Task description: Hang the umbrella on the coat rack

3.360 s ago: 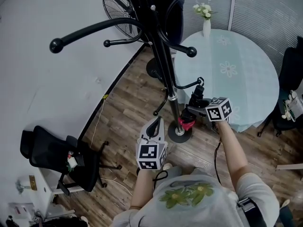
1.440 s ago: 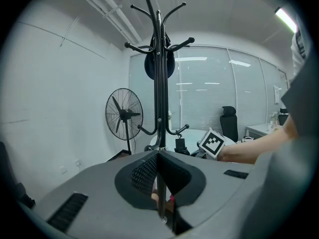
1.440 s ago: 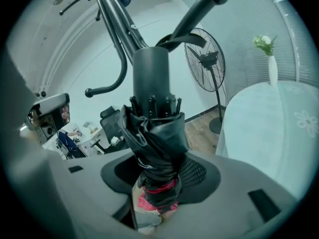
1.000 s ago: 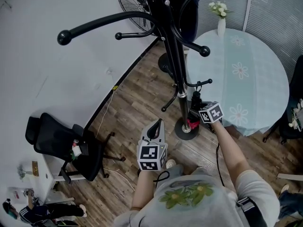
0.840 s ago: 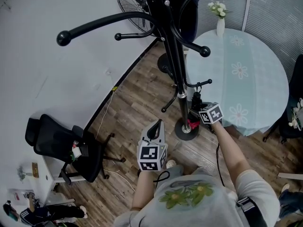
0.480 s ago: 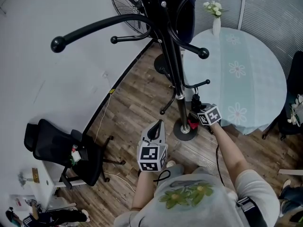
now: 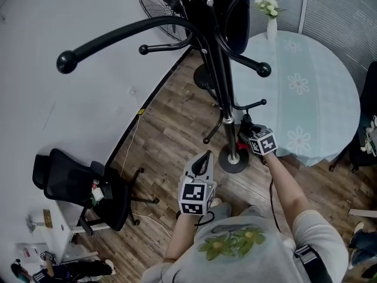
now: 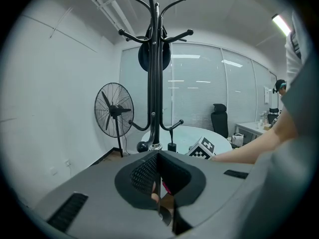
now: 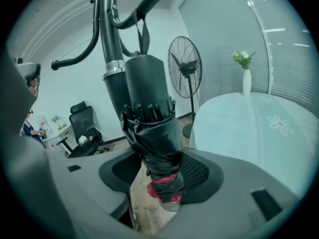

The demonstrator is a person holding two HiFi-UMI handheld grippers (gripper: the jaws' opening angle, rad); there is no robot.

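Note:
A black coat rack [image 7: 221,69] stands on a round base [image 7: 234,161]. The folded black umbrella [image 9: 152,128], red-banded at its lower end, hangs upright beside the pole [image 9: 110,44]. Its strap [image 9: 143,34] runs up to a curved hook arm. My right gripper [image 9: 160,173] is around the umbrella's lower end with its jaws opening; floor shows between the left pad and the umbrella. In the head view that gripper [image 7: 246,135] is low beside the pole. My left gripper [image 7: 205,157] is held back from the rack, shut and empty [image 8: 158,176].
A round table with a pale floral cloth [image 7: 306,99] stands right of the rack, a vase of flowers [image 7: 271,25] at its far edge. A standing fan [image 7: 159,5] is behind the rack. An office chair [image 7: 76,187] sits by the white wall.
Since the earliest frame my right gripper has sunk a little lower beside the pole, the umbrella still between its jaws. My left gripper has hardly moved.

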